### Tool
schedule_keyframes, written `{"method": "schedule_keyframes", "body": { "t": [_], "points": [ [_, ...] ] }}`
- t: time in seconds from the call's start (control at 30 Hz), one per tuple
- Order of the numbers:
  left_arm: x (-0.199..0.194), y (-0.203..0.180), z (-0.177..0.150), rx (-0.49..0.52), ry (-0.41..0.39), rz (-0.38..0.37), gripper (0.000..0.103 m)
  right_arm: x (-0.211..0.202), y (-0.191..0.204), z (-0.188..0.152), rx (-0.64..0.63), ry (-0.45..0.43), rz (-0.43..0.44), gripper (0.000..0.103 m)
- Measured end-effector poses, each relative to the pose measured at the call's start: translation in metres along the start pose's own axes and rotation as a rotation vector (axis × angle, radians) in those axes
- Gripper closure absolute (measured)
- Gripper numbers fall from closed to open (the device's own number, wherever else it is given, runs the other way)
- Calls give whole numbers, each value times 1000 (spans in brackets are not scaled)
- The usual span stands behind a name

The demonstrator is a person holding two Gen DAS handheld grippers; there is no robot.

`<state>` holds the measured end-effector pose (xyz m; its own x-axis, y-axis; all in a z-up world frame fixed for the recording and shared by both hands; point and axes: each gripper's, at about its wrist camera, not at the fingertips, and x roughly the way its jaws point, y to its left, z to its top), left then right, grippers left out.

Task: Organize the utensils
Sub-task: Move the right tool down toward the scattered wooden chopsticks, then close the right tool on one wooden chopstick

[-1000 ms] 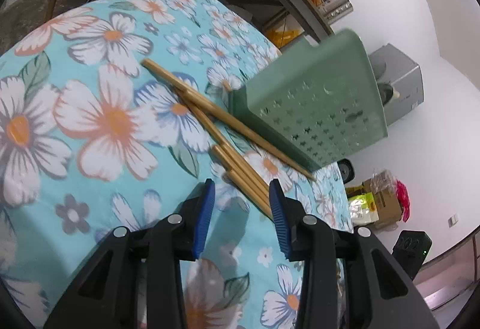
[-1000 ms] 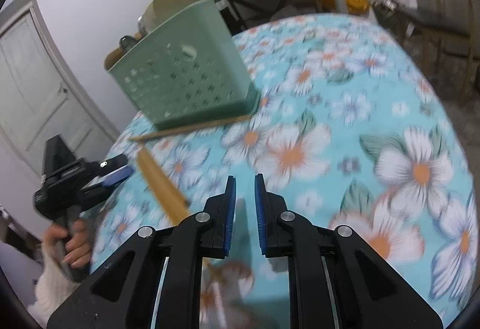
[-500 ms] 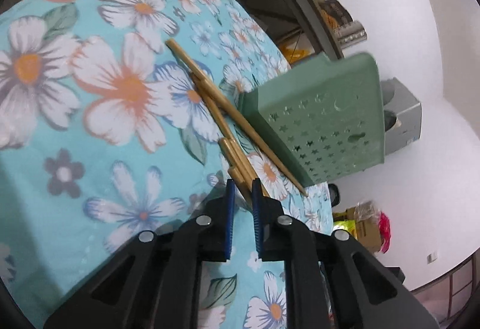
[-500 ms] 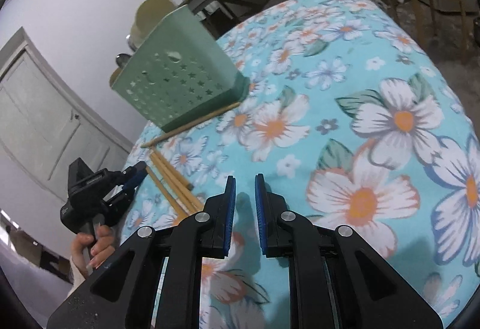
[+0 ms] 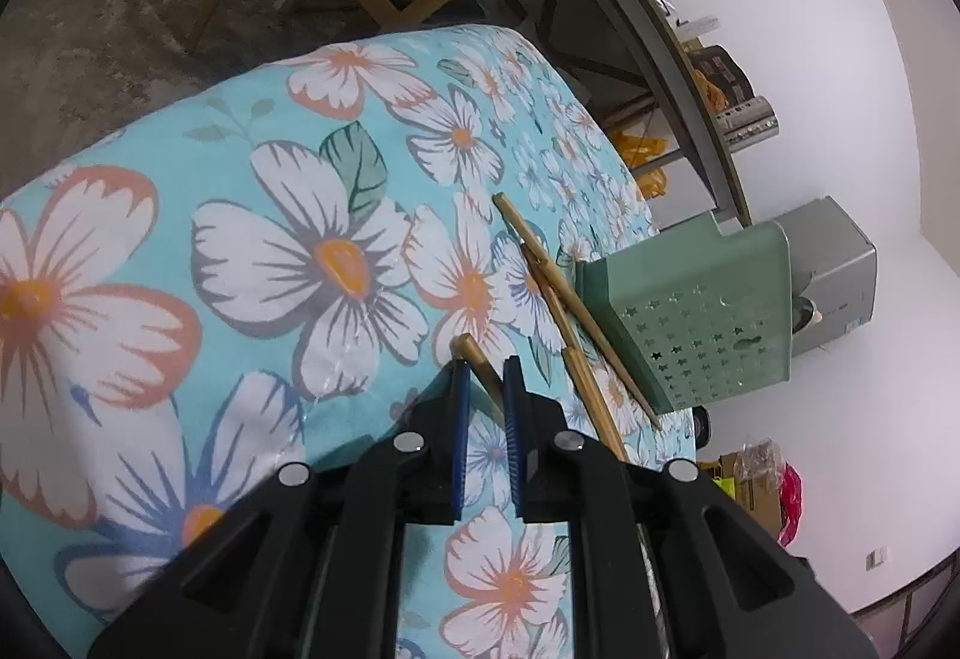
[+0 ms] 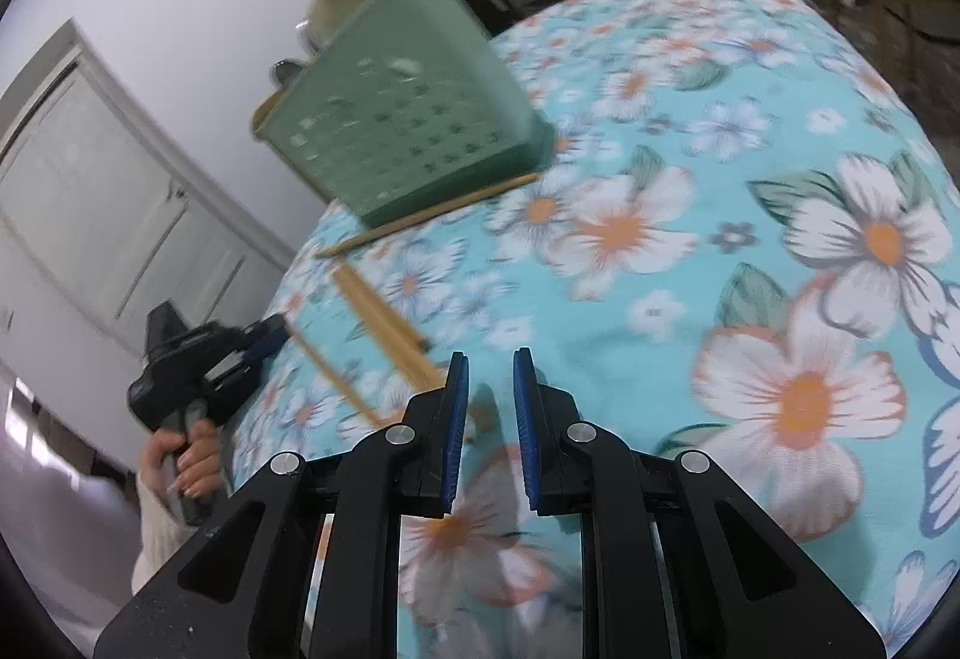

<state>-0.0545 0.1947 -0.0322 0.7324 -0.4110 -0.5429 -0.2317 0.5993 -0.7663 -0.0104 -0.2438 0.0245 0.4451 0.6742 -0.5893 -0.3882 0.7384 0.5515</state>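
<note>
A: The left gripper (image 5: 482, 368) has just closed its fingers on one chopstick (image 5: 478, 366), pinched near its end, just in front of the basket (image 5: 702, 323) and lifted off the worktop (image 5: 180, 215).

B: And the right gripper (image 6: 487, 395)?

A: Nearly shut, a narrow gap, nothing in it.

B: What could go wrong?

A: I'd judge the hold is far out on the stick, so it may swing or slip when tipped toward the basket. The stick could also knock the loose chopsticks (image 5: 570, 335) lying against the basket's foot.

B: Which way does it point?

A: Its long axis crosses the fingers on a slant, the blunt end up and away from the basket. The loose ones lie roughly along the basket's near wall.
</note>
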Motion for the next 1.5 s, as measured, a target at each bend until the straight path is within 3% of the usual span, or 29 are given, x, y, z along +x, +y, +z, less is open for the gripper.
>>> {"method": "schedule_keyframes", "body": {
  "t": [0.13, 0.23, 0.4, 0.53, 0.67, 0.8, 1.07, 1.27, 1.4, 1.5],
  "points": [
    [5, -8, -1, 81, -6, 60, 96, -1, 38, -2, -170, -36, -40, 86],
    [4, -11, -2, 112, -17, 79, 96, 20, 57, -4, -269, 30, -79, 86],
    [1, -5, -3, 104, -15, 59, 96, 41, 44, -3, -232, 87, -100, 89],
    [1, -3, -2, 99, -12, 42, 96, 37, 48, -5, -262, 81, -109, 87],
    [1, -3, -2, 91, -12, 38, 96, 50, 55, -9, -342, 156, -129, 88],
    [0, -4, -2, 87, -13, 36, 96, 58, 59, -4, -377, 178, -151, 90],
    [0, -3, -1, 90, -8, 22, 96, 49, 55, 14, -373, 117, -175, 87],
    [0, -3, -1, 88, -6, 15, 96, 55, 53, 15, -432, 181, -211, 87],
    [-1, -2, -1, 85, -4, 13, 96, 48, 56, 21, -439, 135, -208, 87],
    [-1, -2, 0, 85, -5, 13, 96, 45, 55, 31, -414, 112, -203, 79]
  ]
}}
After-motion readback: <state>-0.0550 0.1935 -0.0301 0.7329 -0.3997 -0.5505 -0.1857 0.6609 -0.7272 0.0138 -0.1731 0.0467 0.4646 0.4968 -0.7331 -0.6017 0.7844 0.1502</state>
